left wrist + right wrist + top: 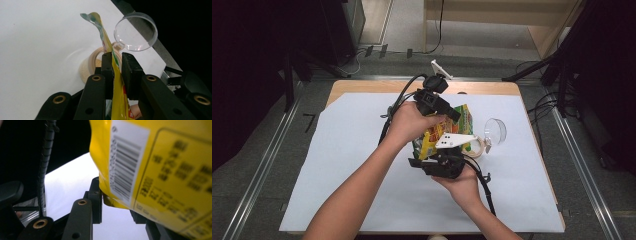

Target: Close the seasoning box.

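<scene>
Above the white-covered table (337,165), the yellow snack bag (432,140) is pinched by the left claw (115,67) at its top edge and the right claw (112,200) at its bottom, hiding much of the tape roll (87,67) beside the clear cup (136,31).

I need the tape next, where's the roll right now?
In the high view the tape roll lies on the white sheet, right of the yellow packet, beside the clear cup.

a barcode label on the yellow packet (155,170); its print is unreadable.
</scene>
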`<move>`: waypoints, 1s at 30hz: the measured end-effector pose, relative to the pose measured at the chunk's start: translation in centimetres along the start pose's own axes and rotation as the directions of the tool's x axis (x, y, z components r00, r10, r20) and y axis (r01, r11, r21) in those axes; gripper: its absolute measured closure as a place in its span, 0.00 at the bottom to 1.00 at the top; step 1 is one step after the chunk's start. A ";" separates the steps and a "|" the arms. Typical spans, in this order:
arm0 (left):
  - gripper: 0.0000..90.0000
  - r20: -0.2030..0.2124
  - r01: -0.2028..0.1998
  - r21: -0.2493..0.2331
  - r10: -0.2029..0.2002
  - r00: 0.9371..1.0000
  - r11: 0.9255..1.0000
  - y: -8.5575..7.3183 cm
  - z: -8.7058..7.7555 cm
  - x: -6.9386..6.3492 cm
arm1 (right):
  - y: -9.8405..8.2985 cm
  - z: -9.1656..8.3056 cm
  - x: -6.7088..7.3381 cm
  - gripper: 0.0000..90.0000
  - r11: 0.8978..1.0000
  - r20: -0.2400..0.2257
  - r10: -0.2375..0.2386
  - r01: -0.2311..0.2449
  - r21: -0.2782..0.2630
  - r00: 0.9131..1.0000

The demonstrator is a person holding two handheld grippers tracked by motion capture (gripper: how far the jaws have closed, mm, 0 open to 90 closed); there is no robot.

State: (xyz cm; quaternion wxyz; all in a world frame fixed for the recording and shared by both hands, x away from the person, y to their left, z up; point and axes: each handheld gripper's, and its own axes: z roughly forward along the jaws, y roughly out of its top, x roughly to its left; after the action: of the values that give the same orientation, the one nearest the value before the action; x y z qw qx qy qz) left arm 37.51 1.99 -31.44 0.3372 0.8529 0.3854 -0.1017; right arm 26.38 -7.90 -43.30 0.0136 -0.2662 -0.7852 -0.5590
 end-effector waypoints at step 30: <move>0.90 -0.005 -0.005 -0.001 0.005 1.000 1.000 -0.2 0.3 0.0 | -0.3 0.2 -0.2 0.76 1.000 0.003 0.009 -0.009 0.009 1.000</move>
State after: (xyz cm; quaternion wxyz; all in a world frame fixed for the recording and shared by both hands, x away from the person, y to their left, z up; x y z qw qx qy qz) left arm 37.40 1.86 -31.78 0.3371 0.8539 0.3840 -0.0987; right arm 26.52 -7.91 -43.66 0.0162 -0.2704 -0.7865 -0.5550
